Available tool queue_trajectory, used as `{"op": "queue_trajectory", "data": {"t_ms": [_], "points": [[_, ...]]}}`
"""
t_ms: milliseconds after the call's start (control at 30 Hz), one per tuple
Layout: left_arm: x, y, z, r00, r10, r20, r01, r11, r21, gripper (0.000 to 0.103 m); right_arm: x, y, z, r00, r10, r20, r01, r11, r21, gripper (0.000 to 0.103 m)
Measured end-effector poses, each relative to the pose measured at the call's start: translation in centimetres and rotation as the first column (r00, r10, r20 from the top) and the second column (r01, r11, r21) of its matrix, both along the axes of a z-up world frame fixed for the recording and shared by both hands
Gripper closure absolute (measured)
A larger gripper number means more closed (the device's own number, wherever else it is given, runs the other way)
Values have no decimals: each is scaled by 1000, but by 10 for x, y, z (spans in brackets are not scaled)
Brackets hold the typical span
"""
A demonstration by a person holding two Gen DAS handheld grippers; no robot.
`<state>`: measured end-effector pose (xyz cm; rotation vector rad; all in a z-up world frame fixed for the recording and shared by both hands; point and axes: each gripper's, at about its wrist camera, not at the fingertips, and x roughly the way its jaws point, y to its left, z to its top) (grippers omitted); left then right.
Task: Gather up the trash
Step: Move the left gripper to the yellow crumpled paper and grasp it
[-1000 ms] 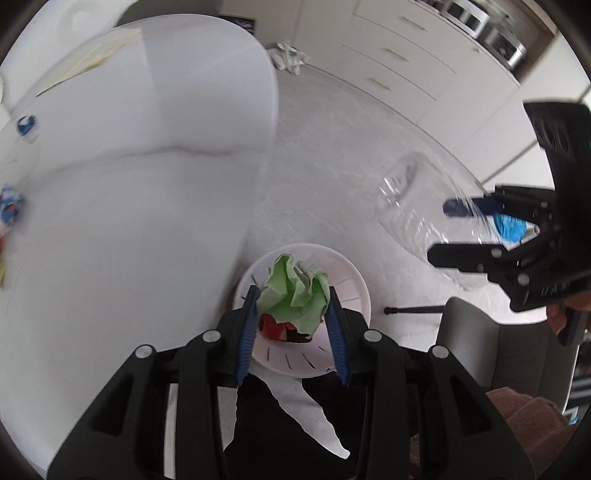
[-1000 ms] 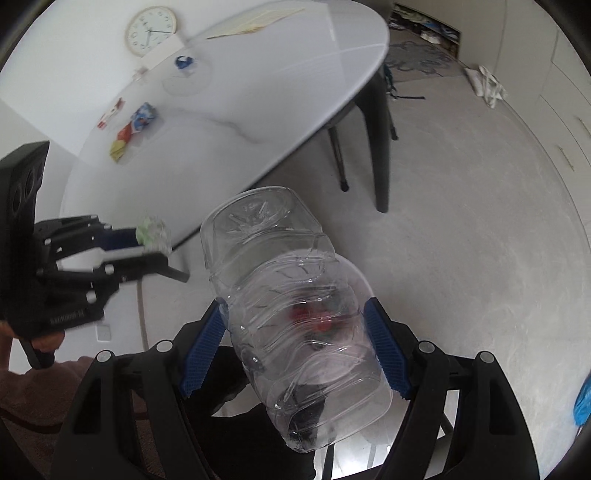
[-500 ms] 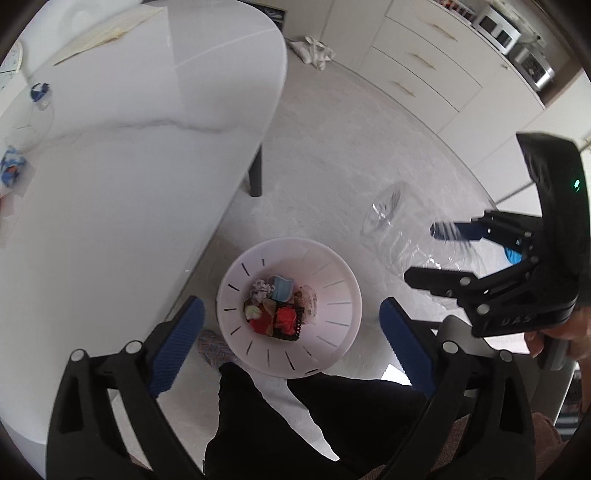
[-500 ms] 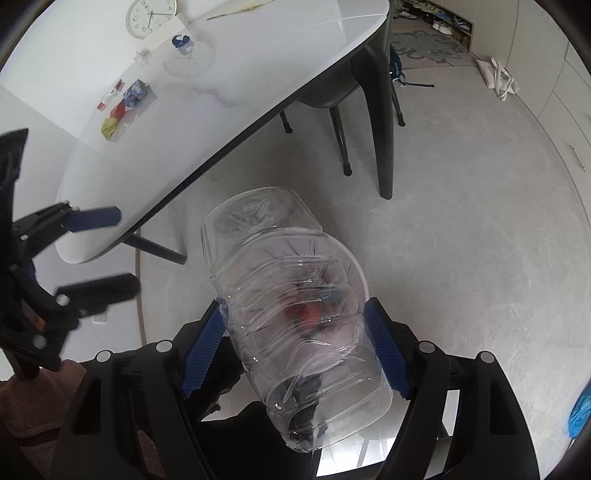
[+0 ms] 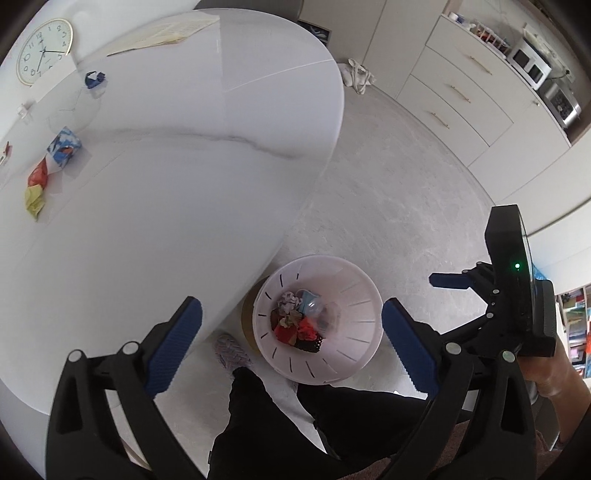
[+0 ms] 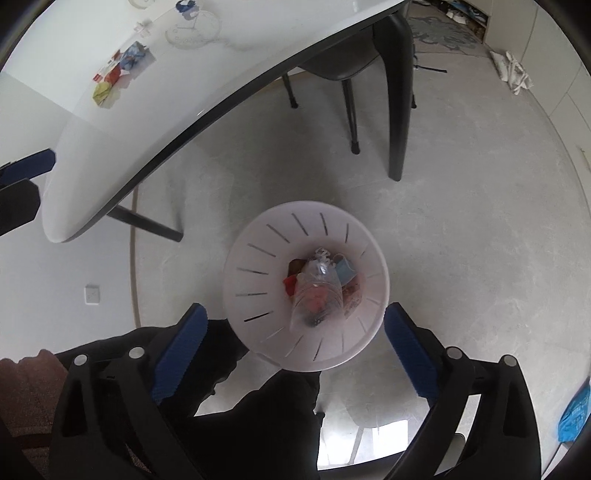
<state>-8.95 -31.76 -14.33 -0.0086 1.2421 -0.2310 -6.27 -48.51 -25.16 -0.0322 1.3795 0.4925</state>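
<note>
A white slotted trash bin (image 5: 360,295) stands on the floor beside the table; it also shows in the right wrist view (image 6: 258,258). Inside lie crumpled wrappers (image 5: 295,328) and a clear plastic bottle (image 6: 317,291). My left gripper (image 5: 291,339) is open and empty above the bin. My right gripper (image 6: 291,343) is open and empty above the bin too; it shows at the right of the left wrist view (image 5: 458,284). More trash lies on the white table (image 5: 166,203): a yellow wad (image 5: 35,201), a red wrapper (image 5: 38,175), a blue-white wrapper (image 5: 64,144) and a blue scrap (image 5: 95,78).
A wall clock (image 5: 43,50) reflects beside the table's far side, with papers (image 5: 162,35) at its far end. A dark chair (image 6: 354,62) stands under the table. White cabinets (image 5: 461,99) line the far wall. The person's dark-trousered legs (image 5: 295,424) are below the bin.
My left gripper opened and dropped the green wad into the bin. My right gripper opened and the clear bottle fell into the bin. Both grippers now hover empty.
</note>
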Motion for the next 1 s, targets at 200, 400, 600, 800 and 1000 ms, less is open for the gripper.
{"op": "queue_trajectory", "data": {"t_ms": [200, 400, 600, 800, 1000], "points": [[-2, 9, -1, 1000, 16, 5, -16, 1000, -1, 9, 5, -2, 12, 999, -35, 32, 36, 999, -15, 4], [2, 28, 2, 998, 66, 22, -66, 998, -6, 9, 11, 4, 26, 998, -38, 59, 40, 999, -35, 4], [18, 92, 11, 978, 196, 76, -198, 980, 18, 9, 23, 30, 62, 990, -18, 141, 25, 999, -48, 4], [50, 195, 12, 925, 352, 146, -366, 926, 88, 9, 51, 74, 94, 978, -43, 204, 43, 999, 6, 3], [91, 286, -8, 871, 461, 169, -482, 869, 112, 9, 79, 128, 108, 973, -87, 212, 75, 995, 63, 2]]}}
